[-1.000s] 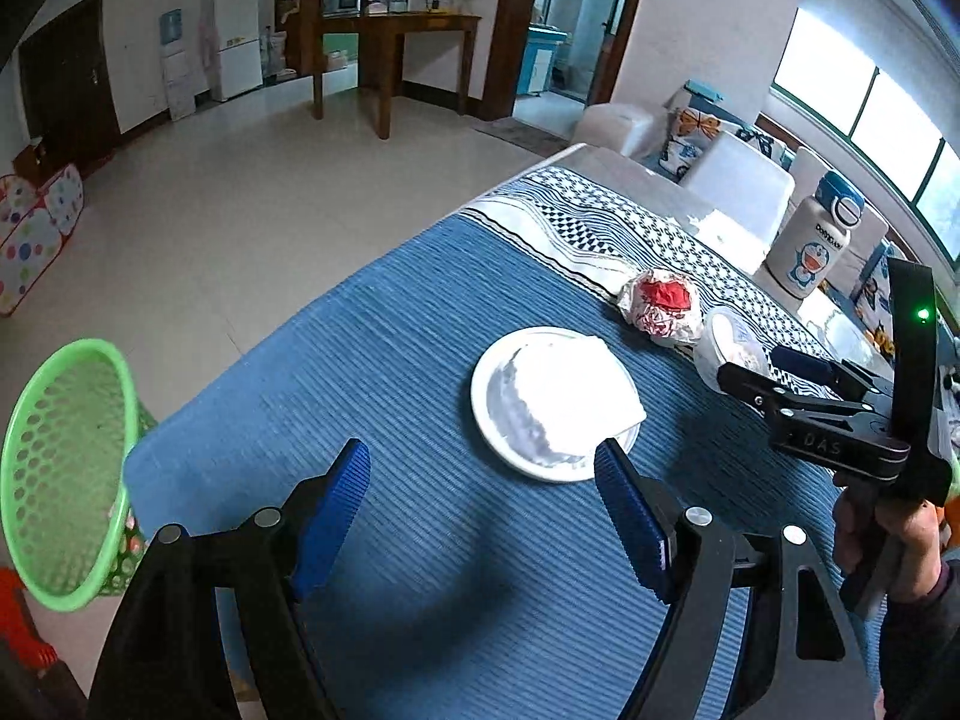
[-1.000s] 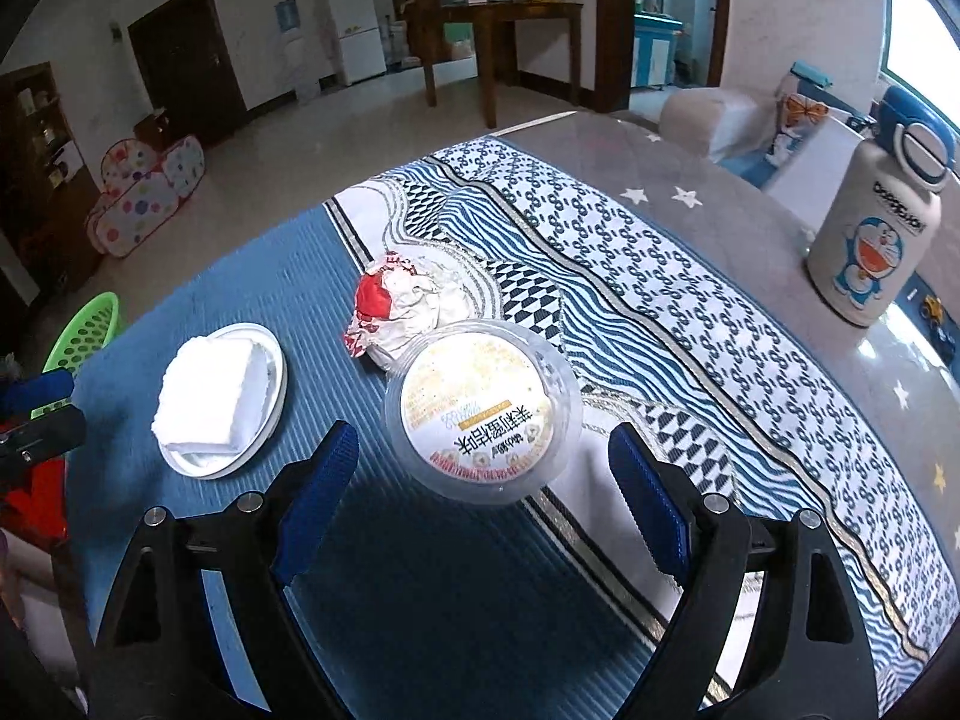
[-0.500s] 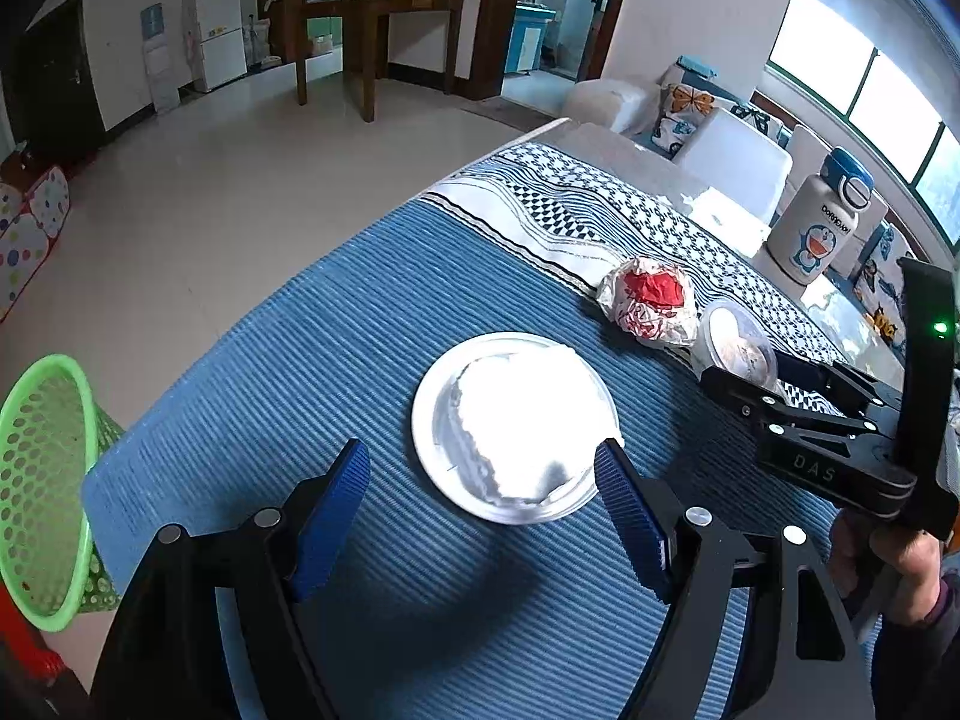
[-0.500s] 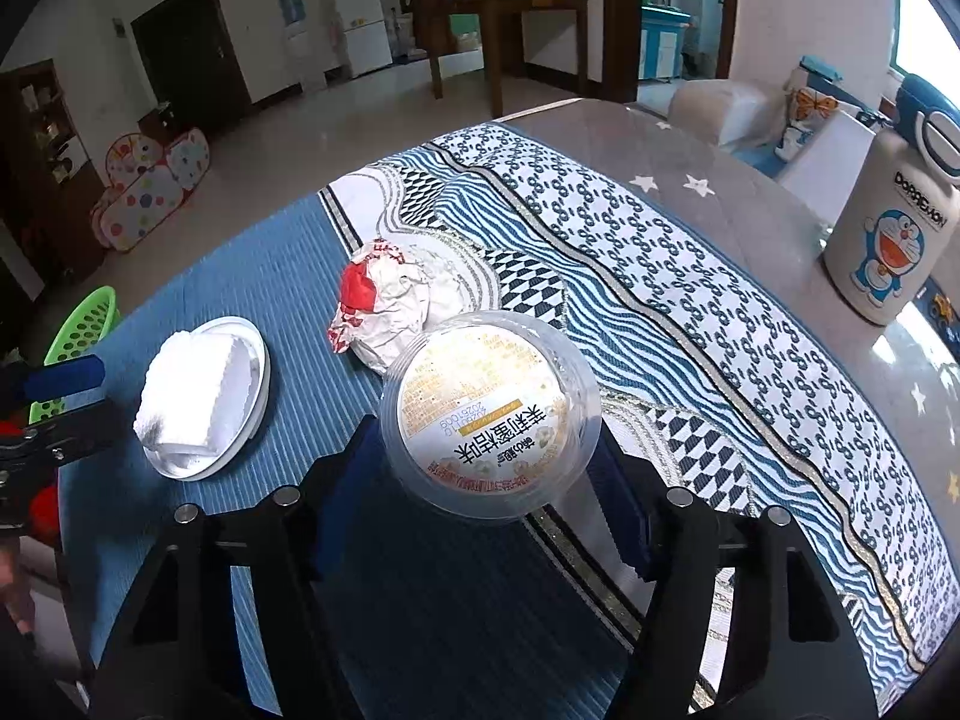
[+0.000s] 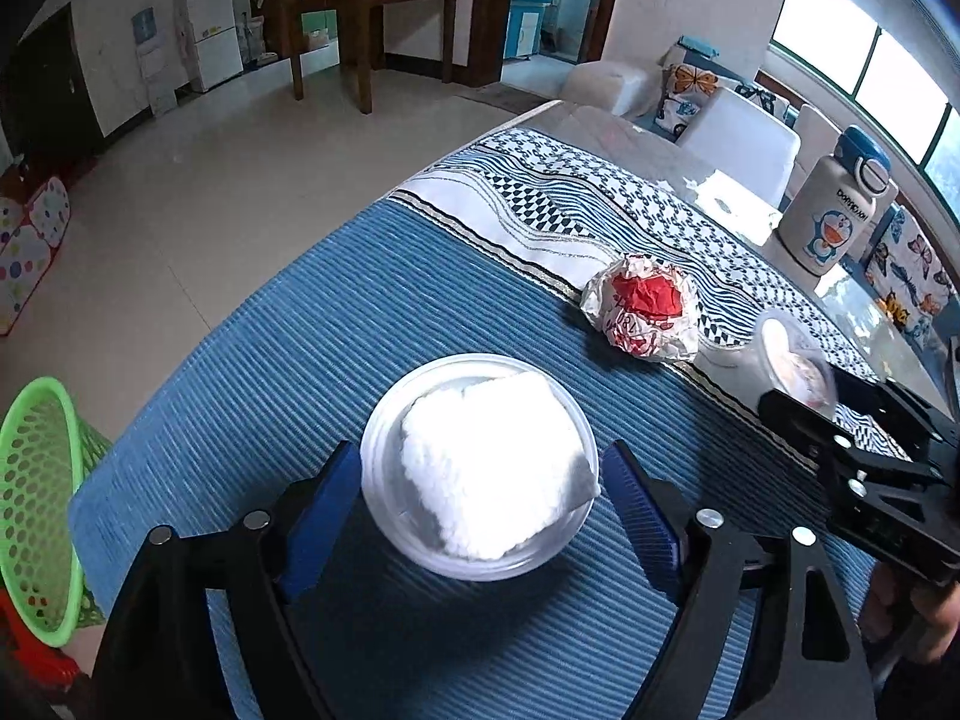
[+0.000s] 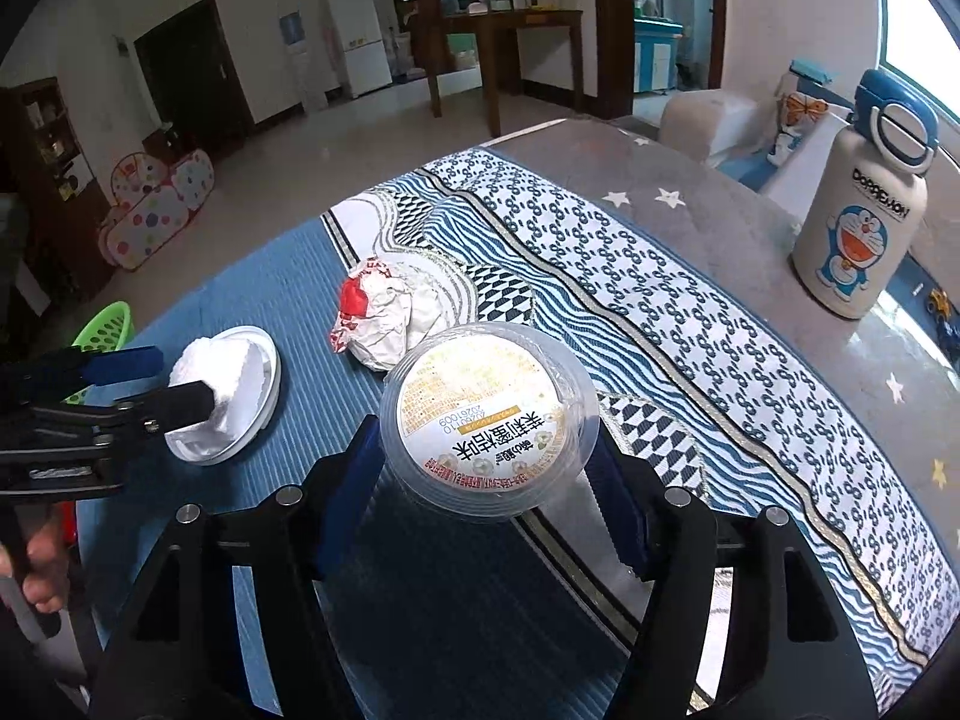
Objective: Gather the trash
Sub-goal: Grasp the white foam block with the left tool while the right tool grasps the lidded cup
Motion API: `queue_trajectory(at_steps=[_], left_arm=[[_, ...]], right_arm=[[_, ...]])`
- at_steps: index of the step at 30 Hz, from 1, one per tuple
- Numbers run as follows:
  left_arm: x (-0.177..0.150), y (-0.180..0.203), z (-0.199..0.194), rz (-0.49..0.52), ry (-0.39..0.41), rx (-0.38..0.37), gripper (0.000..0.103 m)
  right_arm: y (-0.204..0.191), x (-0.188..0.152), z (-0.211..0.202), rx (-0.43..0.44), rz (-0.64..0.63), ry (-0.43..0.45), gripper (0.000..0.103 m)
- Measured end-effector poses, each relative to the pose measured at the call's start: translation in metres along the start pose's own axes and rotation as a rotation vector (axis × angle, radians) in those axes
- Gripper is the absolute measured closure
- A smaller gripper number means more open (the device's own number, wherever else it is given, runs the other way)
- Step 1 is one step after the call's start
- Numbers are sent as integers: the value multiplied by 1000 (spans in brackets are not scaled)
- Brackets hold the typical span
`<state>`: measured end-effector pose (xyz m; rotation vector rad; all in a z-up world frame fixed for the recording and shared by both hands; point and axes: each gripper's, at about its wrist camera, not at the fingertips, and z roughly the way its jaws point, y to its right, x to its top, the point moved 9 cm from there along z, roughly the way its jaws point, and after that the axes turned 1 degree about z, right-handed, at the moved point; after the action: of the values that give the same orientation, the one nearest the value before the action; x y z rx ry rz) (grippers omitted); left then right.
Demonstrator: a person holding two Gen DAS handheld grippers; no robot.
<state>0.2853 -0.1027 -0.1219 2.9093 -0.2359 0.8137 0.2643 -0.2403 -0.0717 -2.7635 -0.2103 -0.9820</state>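
A white plate with a wad of white tissue lies on the blue tablecloth. My left gripper straddles it, one blue pad on each side. The jaws are opening and do not press on the plate. From the right wrist view the left gripper shows at that plate. My right gripper is shut on a clear plastic tub with a printed lid. The tub sits right of the plate. A crumpled red and white wrapper lies between the two.
A green mesh basket stands on the floor off the table's left edge. A white and blue cartoon bottle stands at the far right of the table. A patterned runner crosses the table behind the trash. A hand grips the left tool.
My left gripper has moved forward until the plate lies between its fingers. The right gripper's jaws have shut on the plastic tub, which had stood between them untouched.
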Motion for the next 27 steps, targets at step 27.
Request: queue_trajectory(at_steps=[27], left_arm=[[-6, -16, -30, -56, 62, -18, 34]], right_arm=[[-19, -16, -40, 30, 3, 38, 37]])
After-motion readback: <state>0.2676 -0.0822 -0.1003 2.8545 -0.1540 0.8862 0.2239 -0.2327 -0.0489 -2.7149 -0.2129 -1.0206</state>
